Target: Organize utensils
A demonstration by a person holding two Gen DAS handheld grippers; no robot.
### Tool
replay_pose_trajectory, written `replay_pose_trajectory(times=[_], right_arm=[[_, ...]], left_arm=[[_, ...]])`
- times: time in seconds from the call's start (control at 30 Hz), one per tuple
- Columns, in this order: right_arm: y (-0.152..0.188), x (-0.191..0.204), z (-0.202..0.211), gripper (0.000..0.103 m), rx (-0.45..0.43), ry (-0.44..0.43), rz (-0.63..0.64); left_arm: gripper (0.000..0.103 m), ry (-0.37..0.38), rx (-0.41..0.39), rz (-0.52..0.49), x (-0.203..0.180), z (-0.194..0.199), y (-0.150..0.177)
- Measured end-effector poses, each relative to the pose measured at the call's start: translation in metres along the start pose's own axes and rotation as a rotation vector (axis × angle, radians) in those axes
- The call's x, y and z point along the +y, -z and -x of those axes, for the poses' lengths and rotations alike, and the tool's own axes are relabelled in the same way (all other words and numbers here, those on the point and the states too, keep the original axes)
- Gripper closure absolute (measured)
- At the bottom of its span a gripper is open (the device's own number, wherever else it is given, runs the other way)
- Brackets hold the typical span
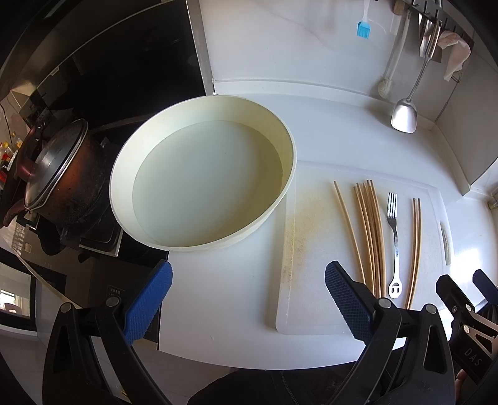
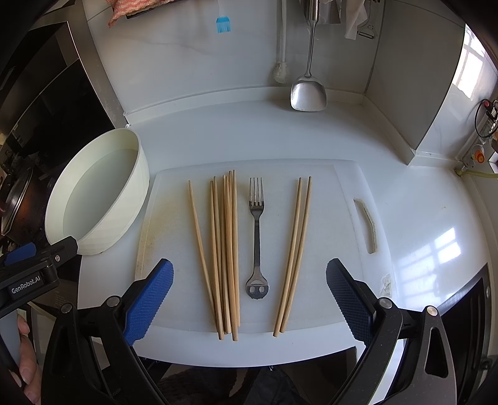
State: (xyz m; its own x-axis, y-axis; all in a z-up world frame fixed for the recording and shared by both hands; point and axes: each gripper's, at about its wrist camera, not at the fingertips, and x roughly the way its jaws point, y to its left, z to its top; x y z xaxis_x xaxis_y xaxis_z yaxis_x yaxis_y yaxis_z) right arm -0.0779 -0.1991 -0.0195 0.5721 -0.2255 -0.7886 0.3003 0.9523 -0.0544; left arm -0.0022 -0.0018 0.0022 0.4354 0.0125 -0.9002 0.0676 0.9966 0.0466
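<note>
at the bottom of the right wrist view the right gripper (image 2: 249, 299) hangs with its blue pads wide apart and nothing between them; its black arms run off the lower edge. a hand (image 2: 26, 358) shows only in part at the lower left, cut by the frame. the left gripper (image 1: 248, 300) is likewise spread and empty, low in the left wrist view, hovering over the near edge of the counter (image 1: 218, 311).

just beyond the right gripper lies a white cutting board (image 2: 336, 218), stained yellowish along its left side. on it, from left to centre, a bundle of chopsticks (image 2: 225, 249) lies lengthwise — they overlap, so the count is hard to make out. the fork (image 2: 256, 224) lies beside them, tines pointing away, and two more chopsticks (image 2: 294, 255) lie right of it, apart from the bundle.

left of the board stands a round cream basin (image 2: 124, 202), empty, just beside the board's edge. in the left wrist view a dark lidded pot (image 1: 56, 180) sits at mid left, partly in shadow.

along the far wall hang a steel spatula (image 2: 308, 93), a white brush (image 2: 281, 71) and a blue silicone brush (image 2: 223, 25) — their tops are cut off by the upper edge.
</note>
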Motion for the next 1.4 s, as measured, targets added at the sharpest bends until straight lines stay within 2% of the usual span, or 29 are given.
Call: replay_pose_trajectory(times=[0.93,1.17,1.4], right_arm=[[0.006,0.001,0.003,0.009,0.004,0.004,-0.019],[0.018,-0.008,0.002,0.009,-0.005,-0.01,-0.082],[0.04,-0.029,0.004,0.009,-0.074,-0.029,-0.154]], left_arm=[[0.006,0.011,-0.013,-0.005,0.006,0.004,0.002],[0.006,0.043,-0.019,-0.059,0.005,-0.004,0.005],[0.006,0.123,-0.044,-0.114,-0.009,-0.016,0.012]])
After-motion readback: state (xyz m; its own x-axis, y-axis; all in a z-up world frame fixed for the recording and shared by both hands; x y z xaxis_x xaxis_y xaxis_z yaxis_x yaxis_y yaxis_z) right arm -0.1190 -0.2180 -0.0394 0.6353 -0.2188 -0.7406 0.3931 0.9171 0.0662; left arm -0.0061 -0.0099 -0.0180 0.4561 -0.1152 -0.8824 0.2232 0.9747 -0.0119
